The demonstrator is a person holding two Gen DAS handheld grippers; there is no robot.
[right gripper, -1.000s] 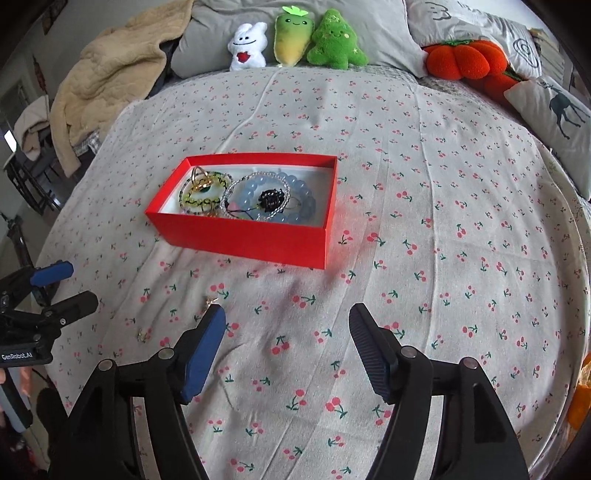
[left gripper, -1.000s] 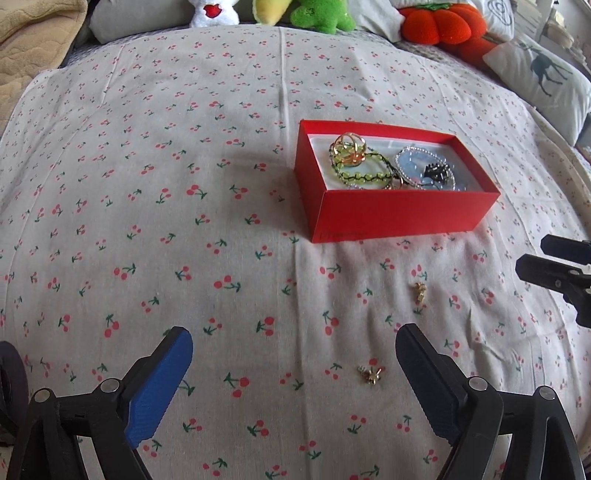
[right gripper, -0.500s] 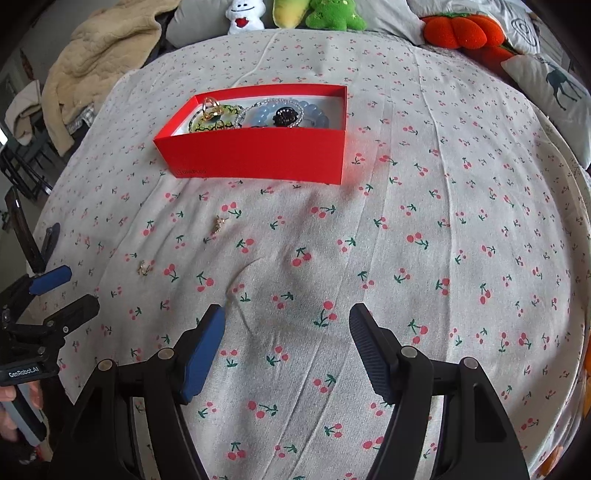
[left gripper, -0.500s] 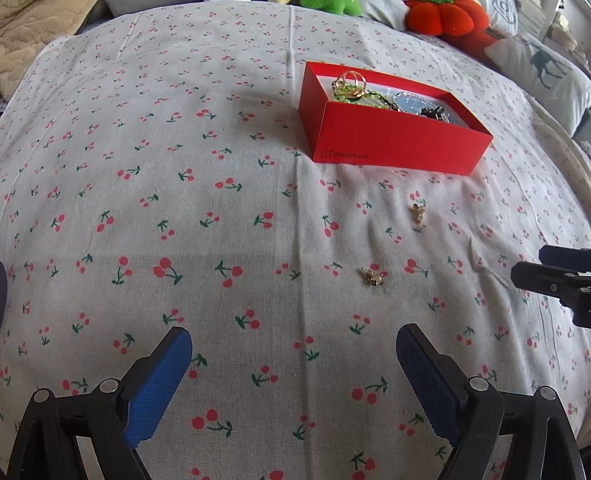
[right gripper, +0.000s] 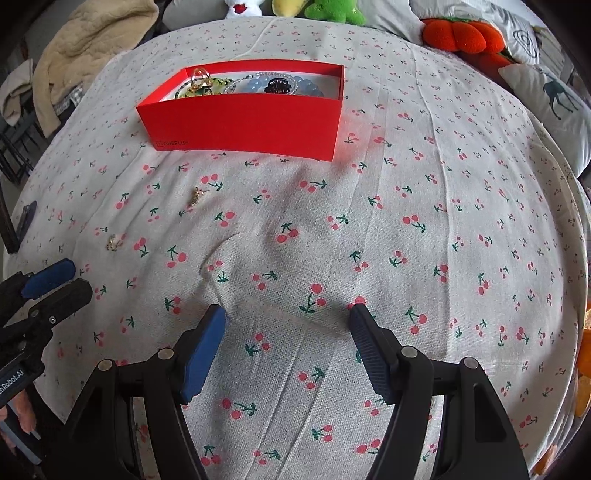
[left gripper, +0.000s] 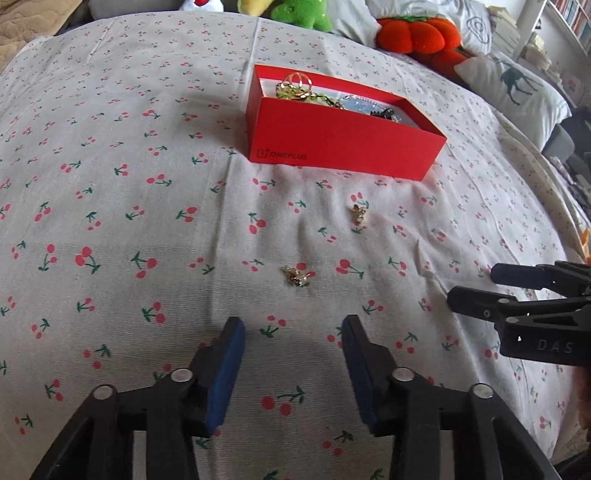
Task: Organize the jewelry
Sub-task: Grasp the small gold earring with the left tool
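A red box (left gripper: 343, 147) holds gold rings, a green bracelet and beaded bracelets; it also shows in the right wrist view (right gripper: 240, 122). Two small gold earrings lie loose on the cherry-print bedsheet: the near one (left gripper: 295, 276) just ahead of my left gripper (left gripper: 291, 332), the far one (left gripper: 358, 214) closer to the box. In the right wrist view they show as the far earring (right gripper: 197, 195) and the near earring (right gripper: 114, 242). My left gripper is open and empty, its jaws partly narrowed. My right gripper (right gripper: 288, 325) is open and empty, right of the earrings.
Plush toys (left gripper: 299, 14) and an orange pumpkin cushion (left gripper: 410, 33) line the head of the bed. A deer-print pillow (left gripper: 517, 88) lies at the right. A beige blanket (right gripper: 85, 48) lies at the far left. The right gripper shows in the left wrist view (left gripper: 517, 295).
My left gripper has lowered toward the sheet, come closer to the near earring, and its jaws have narrowed. My right gripper has also dropped lower and stayed open.
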